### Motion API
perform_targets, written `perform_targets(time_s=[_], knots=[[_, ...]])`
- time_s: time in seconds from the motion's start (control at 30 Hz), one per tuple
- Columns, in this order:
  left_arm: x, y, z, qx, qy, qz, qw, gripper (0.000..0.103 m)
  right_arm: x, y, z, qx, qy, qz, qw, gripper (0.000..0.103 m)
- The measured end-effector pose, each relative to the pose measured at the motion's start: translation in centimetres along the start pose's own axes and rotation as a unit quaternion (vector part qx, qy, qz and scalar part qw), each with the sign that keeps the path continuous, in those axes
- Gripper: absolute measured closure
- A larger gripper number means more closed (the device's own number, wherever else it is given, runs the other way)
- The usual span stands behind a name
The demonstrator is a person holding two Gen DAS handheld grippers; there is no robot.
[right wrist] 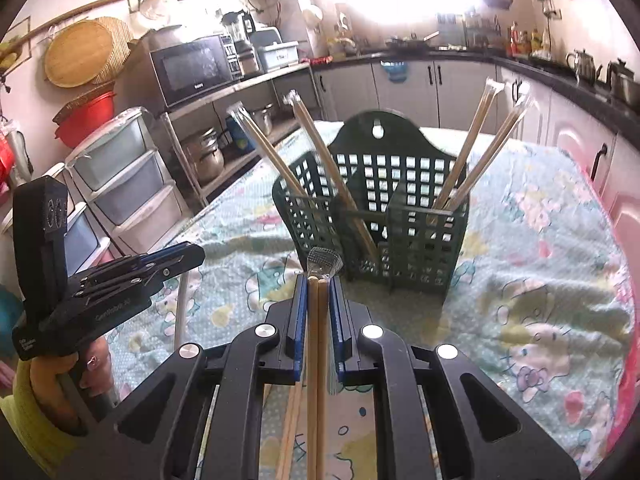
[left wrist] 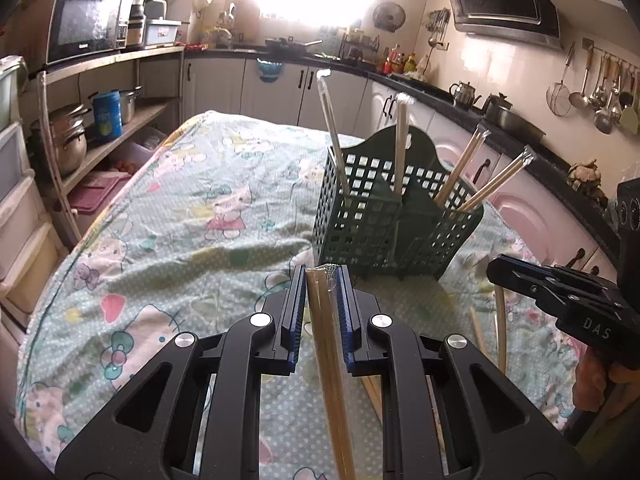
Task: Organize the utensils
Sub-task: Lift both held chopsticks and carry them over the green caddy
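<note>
A dark green slotted utensil basket point(left wrist: 396, 224) stands on the table with several wrapped chopstick pairs point(left wrist: 401, 144) leaning in its compartments; it also shows in the right wrist view point(right wrist: 404, 236). My left gripper point(left wrist: 322, 276) is shut on a wrapped chopstick pair point(left wrist: 326, 344), just in front of the basket. My right gripper point(right wrist: 319, 284) is shut on another wrapped chopstick pair point(right wrist: 316, 360), also just short of the basket. Each gripper appears in the other's view, the right gripper point(left wrist: 496, 270) and the left gripper point(right wrist: 196, 254).
The table wears a light green cartoon-print cloth point(left wrist: 192, 216). More wrapped chopsticks point(left wrist: 500, 332) lie on the cloth near me. A shelf with a microwave point(left wrist: 86, 22) and pots stands left, plastic drawers point(right wrist: 120, 184) beside it, kitchen counters behind and right.
</note>
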State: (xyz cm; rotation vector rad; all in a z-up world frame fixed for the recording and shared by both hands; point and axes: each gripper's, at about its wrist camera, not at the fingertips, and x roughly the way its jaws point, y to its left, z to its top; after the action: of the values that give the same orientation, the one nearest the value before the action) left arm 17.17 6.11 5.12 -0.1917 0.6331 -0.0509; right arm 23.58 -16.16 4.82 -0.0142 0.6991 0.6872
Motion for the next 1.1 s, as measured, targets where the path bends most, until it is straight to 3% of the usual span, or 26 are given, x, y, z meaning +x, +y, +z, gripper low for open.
perform_targets(time_s=[0.57,1.1], knots=[[-1.5,-2.8,2.7,0.001,-0.065,-0.005,0.9979,0.094,-5.7,-2.2,0.1,0.000,-0.087,-0.024,0.996,0.092],[-2.4,-5.0,8.6,0.014,-0.131,-0.024,0.9910,0.096,-7.7,-3.8,2.3,0.016,-0.138,-0.019,0.990,0.095]])
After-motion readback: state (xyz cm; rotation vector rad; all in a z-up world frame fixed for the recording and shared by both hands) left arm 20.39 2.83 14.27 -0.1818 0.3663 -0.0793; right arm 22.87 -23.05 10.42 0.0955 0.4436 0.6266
